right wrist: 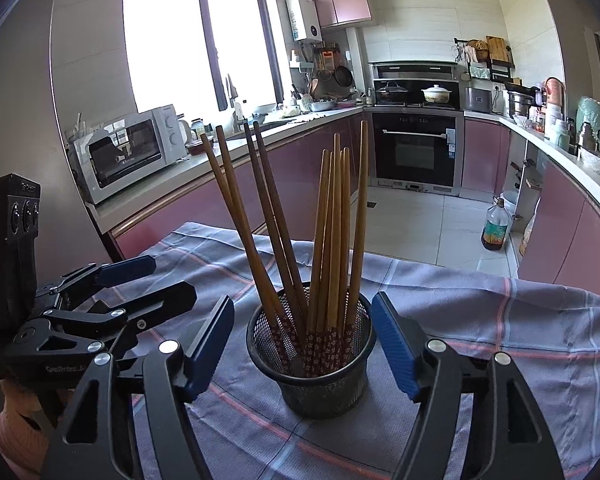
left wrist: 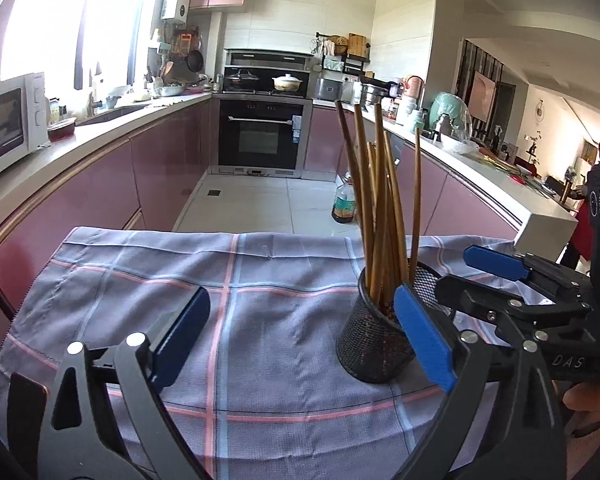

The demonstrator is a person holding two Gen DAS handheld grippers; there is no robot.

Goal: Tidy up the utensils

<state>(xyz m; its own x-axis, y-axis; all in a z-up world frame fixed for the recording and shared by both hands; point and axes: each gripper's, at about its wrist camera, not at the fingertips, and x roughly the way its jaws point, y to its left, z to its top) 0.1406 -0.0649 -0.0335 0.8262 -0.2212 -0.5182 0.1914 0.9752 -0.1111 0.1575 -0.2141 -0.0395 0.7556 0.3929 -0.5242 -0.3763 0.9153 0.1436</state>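
A black mesh cup [right wrist: 312, 376] stands upright on a checked cloth and holds several brown wooden chopsticks [right wrist: 332, 240] that lean apart. My right gripper [right wrist: 304, 340] is open, its blue pads [right wrist: 396, 344] either side of the cup, apart from it. In the left wrist view the cup [left wrist: 374, 344] sits at the right with the chopsticks [left wrist: 380, 208] in it. My left gripper [left wrist: 300, 340] is open and empty over the cloth, left of the cup. The right gripper [left wrist: 496, 264] shows open at the right; the left gripper [right wrist: 136, 280] shows open at the left.
The blue-and-pink checked cloth [left wrist: 260, 292] covers the table. Beyond its far edge lies the kitchen floor with an oil bottle [right wrist: 494, 226]. Pink cabinets, a microwave [right wrist: 132, 152] and an oven [right wrist: 416, 152] line the walls.
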